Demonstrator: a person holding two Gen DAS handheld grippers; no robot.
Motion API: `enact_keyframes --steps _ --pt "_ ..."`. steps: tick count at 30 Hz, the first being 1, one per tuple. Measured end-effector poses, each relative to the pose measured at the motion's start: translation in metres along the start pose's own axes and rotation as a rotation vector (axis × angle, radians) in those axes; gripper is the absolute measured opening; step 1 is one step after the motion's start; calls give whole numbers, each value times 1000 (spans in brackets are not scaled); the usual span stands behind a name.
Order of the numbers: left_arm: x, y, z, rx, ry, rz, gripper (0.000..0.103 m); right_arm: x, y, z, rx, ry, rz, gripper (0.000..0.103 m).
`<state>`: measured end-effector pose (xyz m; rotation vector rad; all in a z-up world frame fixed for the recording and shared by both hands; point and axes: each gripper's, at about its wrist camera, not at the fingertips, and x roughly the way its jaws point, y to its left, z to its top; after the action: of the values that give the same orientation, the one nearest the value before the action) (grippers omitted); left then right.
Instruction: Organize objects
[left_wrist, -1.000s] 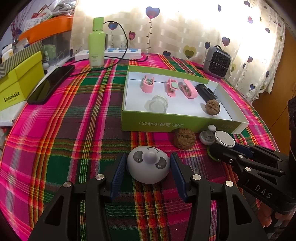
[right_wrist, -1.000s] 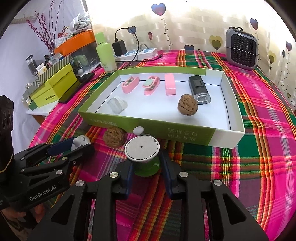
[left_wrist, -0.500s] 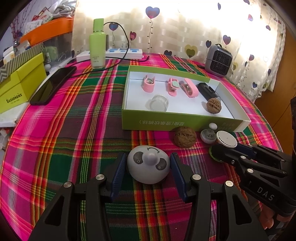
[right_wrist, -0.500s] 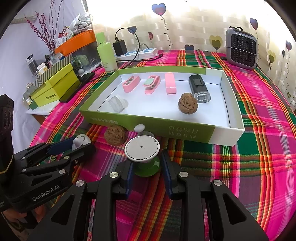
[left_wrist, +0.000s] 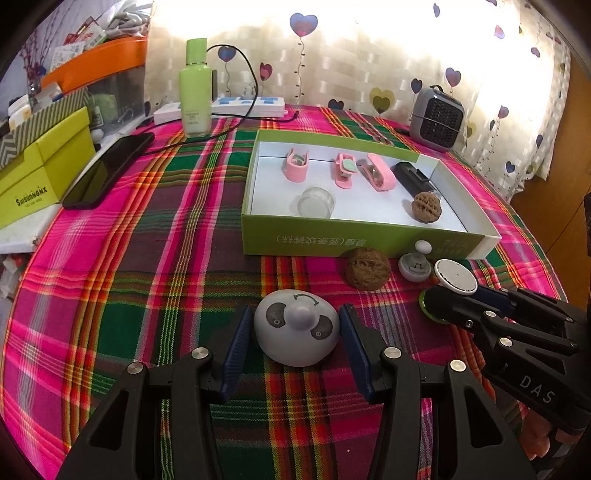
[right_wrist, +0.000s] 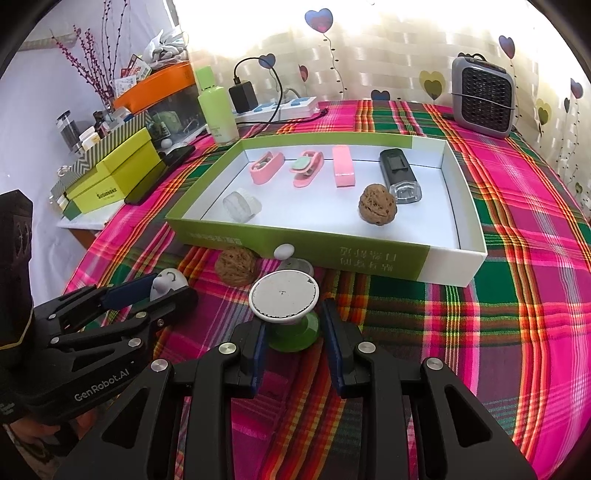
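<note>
Across the whole tabletop, a pink-and-green plaid cloth (left_wrist: 147, 277). On it, toward the far right, a shallow green box (left_wrist: 332, 242) with a white floor, open on top.

Low in the left wrist view, the left gripper (left_wrist: 295, 321), blue pads pressed to both flanks of a gray dome (left_wrist: 295, 334) with a round knob and two dark spots, near the cloth's front edge and well short of the box. To its right, the right gripper (right_wrist: 291, 326), closed narrowly on the green base of a white-topped disc piece (right_wrist: 283, 298), just in front of the box's near wall.

Between the grippers and the box, on the cloth: a walnut (left_wrist: 367, 273) and, beside it, a small gray knobbed piece (left_wrist: 414, 266).

Inside the box: three pink clips (left_wrist: 295, 168) along the far wall, a black device (left_wrist: 410, 175) at their right, a second walnut (left_wrist: 426, 206) near the right wall, and a clear cap (left_wrist: 316, 201) toward the front left.
</note>
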<state>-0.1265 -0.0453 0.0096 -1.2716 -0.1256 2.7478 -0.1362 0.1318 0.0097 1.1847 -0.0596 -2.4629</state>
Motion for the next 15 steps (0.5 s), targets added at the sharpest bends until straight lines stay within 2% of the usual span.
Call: enact_keyframes --steps 15 --pt "-6 0 -2 5 -14 -12 47 -7 0 -1 3 -14 17 28"
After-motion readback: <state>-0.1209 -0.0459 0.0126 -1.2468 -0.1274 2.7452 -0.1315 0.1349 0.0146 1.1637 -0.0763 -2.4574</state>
